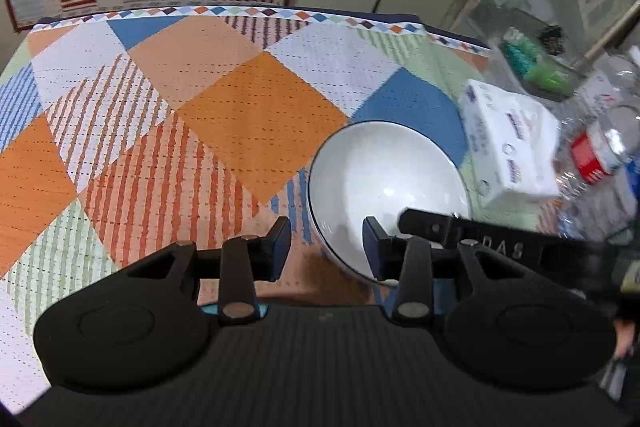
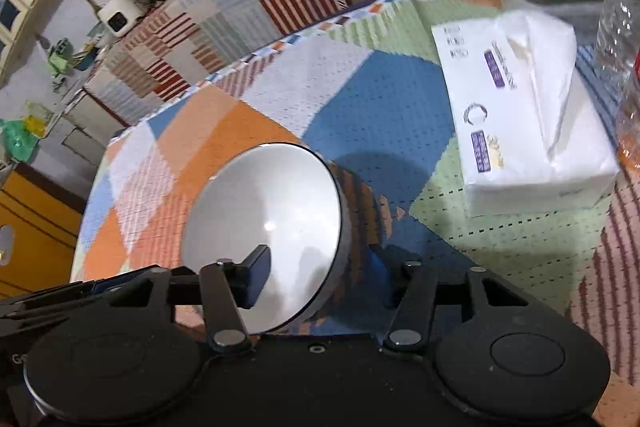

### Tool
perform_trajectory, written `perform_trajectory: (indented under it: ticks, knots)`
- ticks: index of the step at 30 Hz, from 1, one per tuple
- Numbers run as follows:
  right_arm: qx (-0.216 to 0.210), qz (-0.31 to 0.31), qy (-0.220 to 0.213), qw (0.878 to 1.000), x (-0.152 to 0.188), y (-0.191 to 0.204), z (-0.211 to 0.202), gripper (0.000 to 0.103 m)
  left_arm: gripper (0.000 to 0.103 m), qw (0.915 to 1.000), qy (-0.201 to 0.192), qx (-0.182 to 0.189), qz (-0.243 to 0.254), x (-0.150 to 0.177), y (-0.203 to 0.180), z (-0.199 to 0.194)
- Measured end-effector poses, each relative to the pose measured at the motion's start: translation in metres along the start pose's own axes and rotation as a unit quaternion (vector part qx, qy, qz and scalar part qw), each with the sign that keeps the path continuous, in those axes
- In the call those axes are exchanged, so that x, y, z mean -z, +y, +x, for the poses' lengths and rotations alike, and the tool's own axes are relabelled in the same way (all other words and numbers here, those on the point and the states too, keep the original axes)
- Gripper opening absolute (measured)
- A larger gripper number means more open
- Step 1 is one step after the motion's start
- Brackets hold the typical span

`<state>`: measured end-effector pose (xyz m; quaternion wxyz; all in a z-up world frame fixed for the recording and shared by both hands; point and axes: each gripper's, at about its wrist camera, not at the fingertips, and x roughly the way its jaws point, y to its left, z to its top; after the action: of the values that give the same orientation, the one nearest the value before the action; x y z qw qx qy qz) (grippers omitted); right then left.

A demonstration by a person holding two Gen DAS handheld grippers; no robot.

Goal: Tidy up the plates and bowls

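The white bowl sits on the patchwork-clothed counter, near a tissue pack; both sets of fingers straddle its rim (left gripper, right gripper), partly open, pads apparently not pressing.

Glossy white ceramic bowl on matt, perforated woven tablecloth; soft paper tissue pack.

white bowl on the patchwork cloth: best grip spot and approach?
Likely the rim. The white bowl sits upright and open-topped, its thin dark-edged wall standing free, so pinch that wall from above, one finger inside and one outside. The right hand-held gripper already straddles the near rim this way. Avoid the side facing the tissue pack, which looks tighter.
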<state>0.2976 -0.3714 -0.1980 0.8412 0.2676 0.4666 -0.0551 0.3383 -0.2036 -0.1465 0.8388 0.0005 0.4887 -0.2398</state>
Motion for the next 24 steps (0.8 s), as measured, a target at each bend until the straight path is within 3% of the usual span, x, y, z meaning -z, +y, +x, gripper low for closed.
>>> perform_trajectory:
  ticks: [1, 2, 5, 8, 15, 18, 24]
  knots:
    - [0.005, 0.000, -0.003, 1.000, 0.001, -0.001, 0.004, 0.046, 0.036, 0.9997, -0.015, -0.017, 0.002, 0.001, -0.003, 0.001]
    - [0.010, 0.000, -0.006, 1.000, 0.002, -0.001, 0.006, 0.028, 0.036, 0.9993, -0.027, -0.026, 0.007, 0.003, -0.005, 0.003]
    - [0.025, 0.002, -0.023, 0.999, 0.004, -0.005, 0.010, 0.014, 0.033, 0.9993, -0.021, -0.025, 0.019, 0.005, -0.008, 0.012]
    - [0.014, 0.014, -0.036, 0.999, 0.005, -0.012, 0.009, 0.010, 0.013, 0.9996, 0.000, -0.018, 0.021, 0.008, -0.008, 0.019]
    - [-0.012, 0.040, -0.023, 0.999, 0.005, -0.020, 0.003, 0.011, 0.013, 0.9991, 0.041, 0.012, -0.005, 0.009, -0.007, 0.004]
    - [-0.021, 0.032, -0.029, 0.999, 0.008, -0.021, -0.013, 0.012, 0.013, 0.9987, 0.042, 0.025, 0.016, 0.011, -0.013, -0.010]
    - [-0.050, 0.031, -0.036, 0.998, 0.019, -0.019, -0.044, 0.014, 0.013, 0.9980, 0.030, 0.012, 0.054, 0.020, -0.029, -0.045]
